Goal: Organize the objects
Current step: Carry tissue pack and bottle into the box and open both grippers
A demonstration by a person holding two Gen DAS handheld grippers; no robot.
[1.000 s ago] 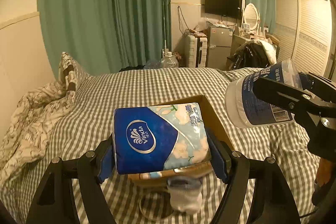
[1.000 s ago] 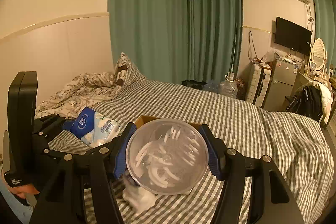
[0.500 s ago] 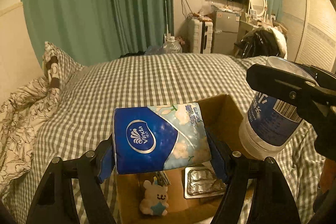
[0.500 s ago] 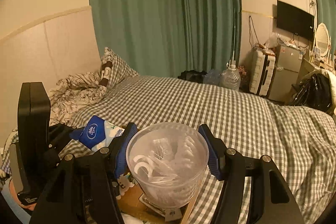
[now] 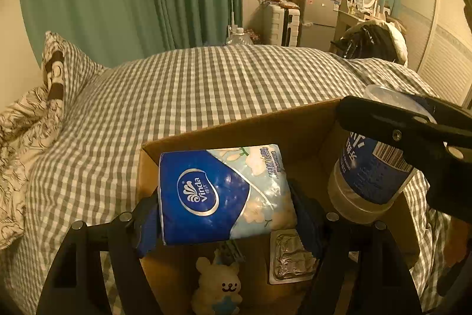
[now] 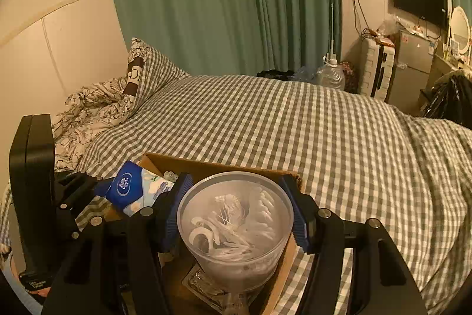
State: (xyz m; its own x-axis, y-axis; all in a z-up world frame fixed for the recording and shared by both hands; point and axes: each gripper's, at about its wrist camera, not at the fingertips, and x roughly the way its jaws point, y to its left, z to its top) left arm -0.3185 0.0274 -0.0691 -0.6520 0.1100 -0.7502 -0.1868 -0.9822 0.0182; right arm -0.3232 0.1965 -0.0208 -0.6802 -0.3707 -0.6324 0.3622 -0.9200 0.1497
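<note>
My left gripper [image 5: 227,214] is shut on a blue and floral tissue pack [image 5: 224,194], held over the open cardboard box [image 5: 236,132] on the checked bed. My right gripper [image 6: 236,222] is shut on a clear plastic jar [image 6: 236,223] of white floss picks with a blue label; the jar [image 5: 371,167] hangs upright over the box's right side. On the box floor lie a small white plush bear [image 5: 218,285] and a foil blister pack [image 5: 292,256]. In the right wrist view the tissue pack [image 6: 132,191] and left gripper [image 6: 88,197] sit to the left.
The box [image 6: 224,164] rests on a grey checked duvet [image 5: 206,84]. A floral blanket and pillow [image 5: 35,108] lie at the left. Green curtains, a water jug [image 6: 330,76], a suitcase, a small fridge and a chair with dark clothes [image 5: 371,40] stand beyond the bed.
Both grippers have come forward and down with their loads, from in front of the box to over its opening. The jar has turned from lying sideways to upright. The box's contents have come into sight.
</note>
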